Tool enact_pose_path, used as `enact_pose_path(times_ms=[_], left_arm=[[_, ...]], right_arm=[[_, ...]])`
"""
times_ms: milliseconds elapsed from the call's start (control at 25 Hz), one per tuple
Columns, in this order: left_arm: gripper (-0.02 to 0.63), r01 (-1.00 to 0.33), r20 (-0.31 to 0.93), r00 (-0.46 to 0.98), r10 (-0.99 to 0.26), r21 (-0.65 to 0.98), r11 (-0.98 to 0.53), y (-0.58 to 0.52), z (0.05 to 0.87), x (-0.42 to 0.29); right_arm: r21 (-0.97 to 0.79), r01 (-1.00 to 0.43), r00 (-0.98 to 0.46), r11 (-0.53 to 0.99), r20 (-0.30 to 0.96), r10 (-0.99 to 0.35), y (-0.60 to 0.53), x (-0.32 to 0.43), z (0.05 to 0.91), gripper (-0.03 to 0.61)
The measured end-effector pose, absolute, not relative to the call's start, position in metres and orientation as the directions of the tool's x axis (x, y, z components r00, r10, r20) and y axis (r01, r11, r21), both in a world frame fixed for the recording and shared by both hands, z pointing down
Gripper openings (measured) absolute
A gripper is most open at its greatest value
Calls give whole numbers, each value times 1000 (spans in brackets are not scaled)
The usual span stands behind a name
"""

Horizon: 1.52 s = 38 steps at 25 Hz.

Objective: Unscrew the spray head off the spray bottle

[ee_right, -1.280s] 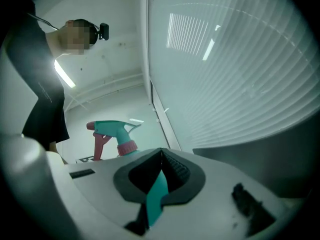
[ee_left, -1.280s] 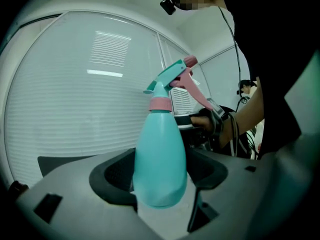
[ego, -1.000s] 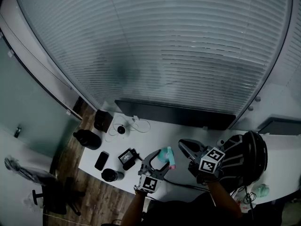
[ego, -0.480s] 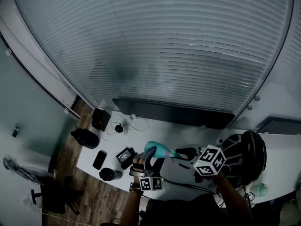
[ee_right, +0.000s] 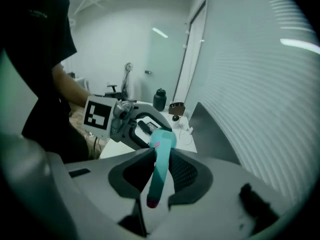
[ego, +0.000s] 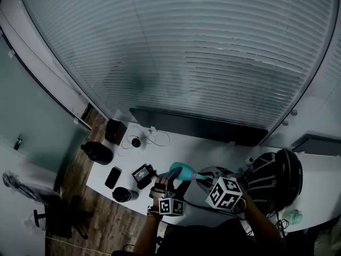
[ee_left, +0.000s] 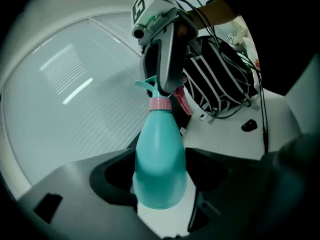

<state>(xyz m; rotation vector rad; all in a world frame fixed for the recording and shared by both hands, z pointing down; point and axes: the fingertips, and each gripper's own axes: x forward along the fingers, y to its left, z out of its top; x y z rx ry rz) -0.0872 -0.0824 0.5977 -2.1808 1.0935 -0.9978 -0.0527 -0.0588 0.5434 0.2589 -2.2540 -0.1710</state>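
Observation:
A teal spray bottle [ego: 183,170] with a pink collar [ee_left: 161,104] is held level above the white table [ego: 176,149]. My left gripper [ego: 175,181] is shut on the bottle's body [ee_left: 160,149], one jaw on each side. My right gripper [ego: 204,176] faces it from the right. Its jaws have just been closing, with the teal spray head [ee_right: 159,176] between them, and the pads now press on it. In the right gripper view the bottle's body [ee_right: 164,138] and the left gripper [ee_right: 125,123] lie beyond the right gripper [ee_right: 160,159]. In the left gripper view the right gripper [ee_left: 167,59] covers most of the spray head.
A black striped helmet [ego: 278,175] lies at the right of the table. At the left are a dark flask [ego: 97,152], a phone [ego: 112,178], a black cup [ego: 123,196], a small device [ego: 143,174], a black box [ego: 115,131] and a white cable [ego: 154,141]. Window blinds stand behind.
The bottle has tipped from upright to level, its head pointing right. My right gripper has rolled, come left and down, and closed round the spray head. The left gripper has rolled with the bottle.

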Motion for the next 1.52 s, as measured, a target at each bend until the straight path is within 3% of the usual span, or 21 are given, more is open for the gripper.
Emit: enact_pose_path(times_ms=[400, 800, 920, 1080, 1320, 1400, 1520], left_arm=[[318, -377, 510, 647, -567, -432, -819, -50, 631, -62], [318, -157, 572, 807, -146, -29, -987, 11, 640, -57], [318, -67, 511, 859, 26, 163, -984, 38, 636, -58], [316, 38, 318, 931, 179, 404, -914, 64, 614, -64], [313, 203, 43, 958, 282, 591, -781, 81, 570, -69], [313, 180, 43, 969, 245, 554, -813, 78, 562, -68], [313, 40, 79, 993, 83, 436, -899, 53, 566, -69]], right_arm=[[441, 226, -504, 869, 816, -283, -25, -44, 569, 91], [362, 423, -579, 830, 813, -60, 17, -40, 575, 91], [358, 480, -596, 801, 803, -2, 36, -42, 570, 91], [390, 506, -634, 770, 773, 26, 50, -39, 554, 91], [551, 454, -725, 700, 685, -69, 53, -34, 506, 91], [577, 420, -748, 700, 658, -93, 48, -34, 491, 91], [609, 323, -781, 724, 604, -160, 27, -26, 474, 91]])
